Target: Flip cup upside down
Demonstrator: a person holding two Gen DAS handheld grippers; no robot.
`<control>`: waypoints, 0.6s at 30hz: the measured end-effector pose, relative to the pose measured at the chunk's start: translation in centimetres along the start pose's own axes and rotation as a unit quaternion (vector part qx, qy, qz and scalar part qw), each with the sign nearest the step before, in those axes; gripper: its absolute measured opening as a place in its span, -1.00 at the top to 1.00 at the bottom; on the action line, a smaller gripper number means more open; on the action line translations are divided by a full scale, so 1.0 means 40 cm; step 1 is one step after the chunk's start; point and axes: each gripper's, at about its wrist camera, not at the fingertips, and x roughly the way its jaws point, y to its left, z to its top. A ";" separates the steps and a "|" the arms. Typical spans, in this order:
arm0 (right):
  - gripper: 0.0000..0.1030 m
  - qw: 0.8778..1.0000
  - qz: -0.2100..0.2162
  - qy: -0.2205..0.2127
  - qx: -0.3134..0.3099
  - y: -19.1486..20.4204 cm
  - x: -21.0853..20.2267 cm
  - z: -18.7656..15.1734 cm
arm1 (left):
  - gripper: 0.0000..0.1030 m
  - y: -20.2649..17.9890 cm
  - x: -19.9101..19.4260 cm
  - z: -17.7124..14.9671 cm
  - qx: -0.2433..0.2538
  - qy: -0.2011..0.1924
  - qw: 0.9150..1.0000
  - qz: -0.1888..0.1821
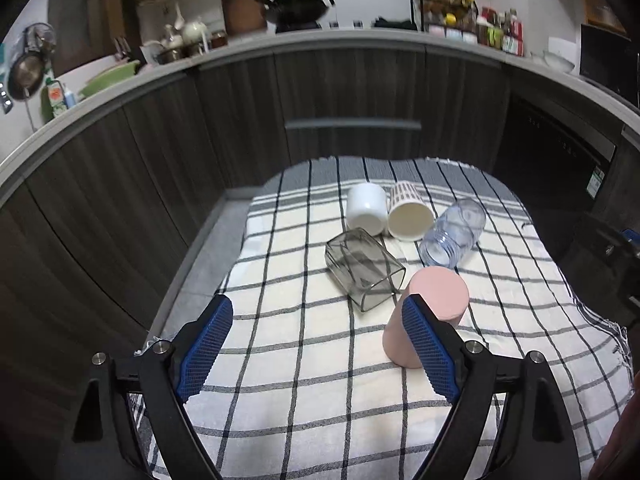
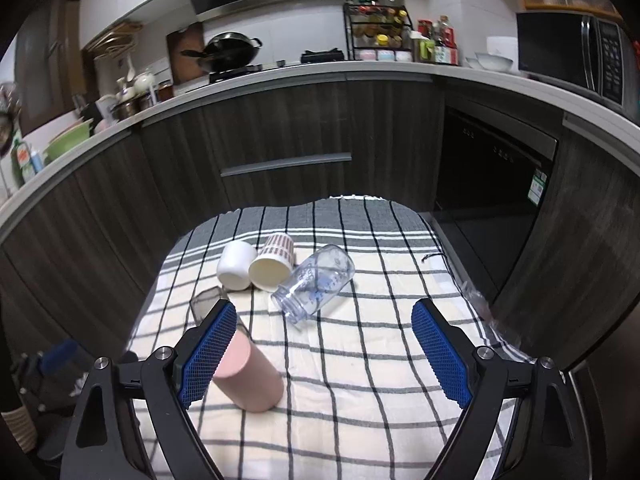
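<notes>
Several cups sit on a checked cloth (image 1: 304, 360). A pink cup (image 1: 436, 300) stands upside down, partly behind my left gripper's right pad (image 1: 428, 348); it also shows in the right wrist view (image 2: 252, 376). A smoky square glass (image 1: 364, 268) lies on its side. A white mug (image 1: 366, 208), a striped cream cup (image 1: 410, 216) and a clear bottle-like cup (image 1: 452, 234) lie on their sides further back. My left gripper (image 1: 316, 312) is open and empty, near the cloth's front. My right gripper (image 2: 324, 316) is open and empty, above the cloth.
Dark wood kitchen cabinets (image 1: 352, 92) curve around behind the cloth-covered table. A dishwasher (image 2: 496, 184) stands at the right. The counter holds a wok (image 2: 230, 54), a spice rack (image 2: 380, 32) and a microwave (image 2: 576, 52).
</notes>
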 end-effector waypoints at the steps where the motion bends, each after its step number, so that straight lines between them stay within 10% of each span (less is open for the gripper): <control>1: -0.73 1.000 0.000 -0.003 -0.005 0.005 -0.003 -0.007 | -0.70 0.003 -0.007 -0.008 -0.004 -0.006 1.000 0.002; 18: -0.74 0.998 -0.015 -0.055 -0.034 0.017 -0.048 -0.090 | -0.84 0.032 -0.065 -0.078 -0.036 -0.064 0.997 0.019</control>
